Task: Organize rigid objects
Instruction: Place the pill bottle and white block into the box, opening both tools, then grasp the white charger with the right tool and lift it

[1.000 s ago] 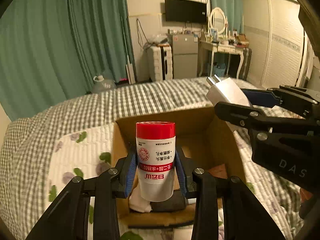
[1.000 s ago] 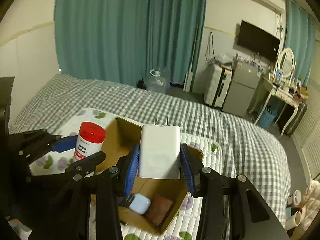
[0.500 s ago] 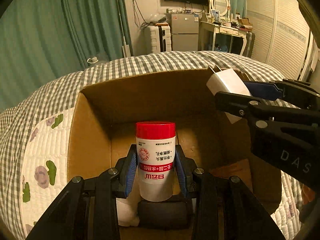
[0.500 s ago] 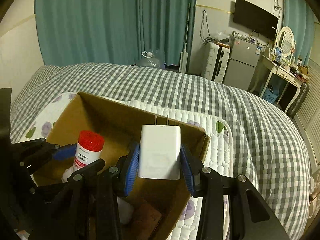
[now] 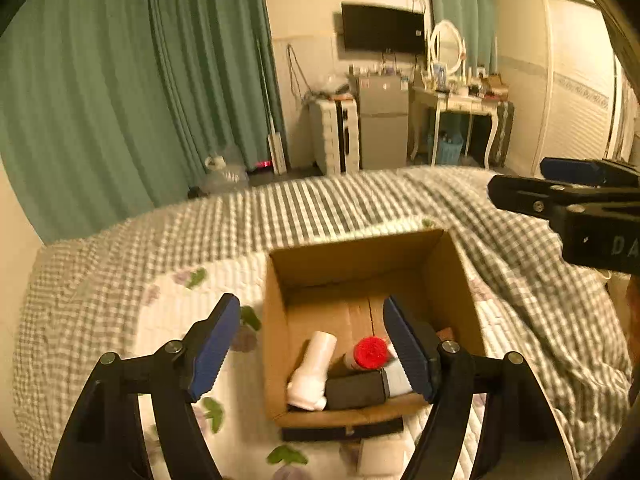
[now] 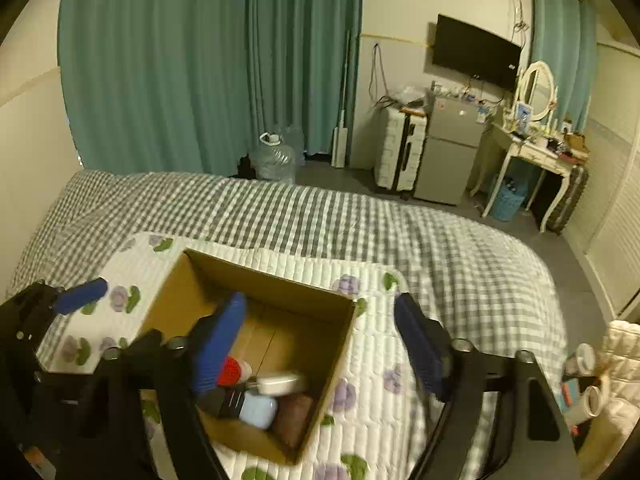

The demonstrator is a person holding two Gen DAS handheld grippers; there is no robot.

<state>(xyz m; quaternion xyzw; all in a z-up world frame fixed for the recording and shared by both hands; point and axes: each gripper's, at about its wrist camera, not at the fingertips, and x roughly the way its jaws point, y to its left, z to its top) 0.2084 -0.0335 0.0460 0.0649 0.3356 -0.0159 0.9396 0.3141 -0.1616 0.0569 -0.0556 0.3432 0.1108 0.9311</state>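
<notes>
Both tongs were spread wide w/ nothing between the pads, hanging above the cardboard box (image 5: 448,280) on the bed (image 5: 120,280). Left tongs (image 5: 312,344) sat over the box's near-left part in the left wrist view; blue pads (image 5: 214,344) well apart, one over the quilt, the other over the box interior. Right tongs (image 6: 320,344) were likewise released in the right wrist view, left pad over the box, right pad over the floral quilt (image 6: 372,412) beside it.

Task items were all inside the box, lying at its near end. Red-capped bottle (image 5: 370,354) lay on its side, cap toward the camera, btwn a white bottle (image 5: 314,372) and the right pad. A black rectangular item (image 5: 356,390) lay across the near wall, touching the white bottle's base. In the right wrist view the white charger (image 6: 278,384) lay flat just beside the red cap (image 6: 229,372), w/ a pale blue case (image 6: 258,410) and a brown item (image 6: 292,416) nearer the box's front corner. The far half of the box floor was bare cardboard.

Box sat on the floral quilt, which lay over a grey-checked bedspread (image 6: 320,216). Behind the bed: green curtains (image 6: 160,60), wall TV (image 6: 476,56), small fridge (image 6: 450,152), white dressing table w/ oval mirror (image 6: 536,88).
</notes>
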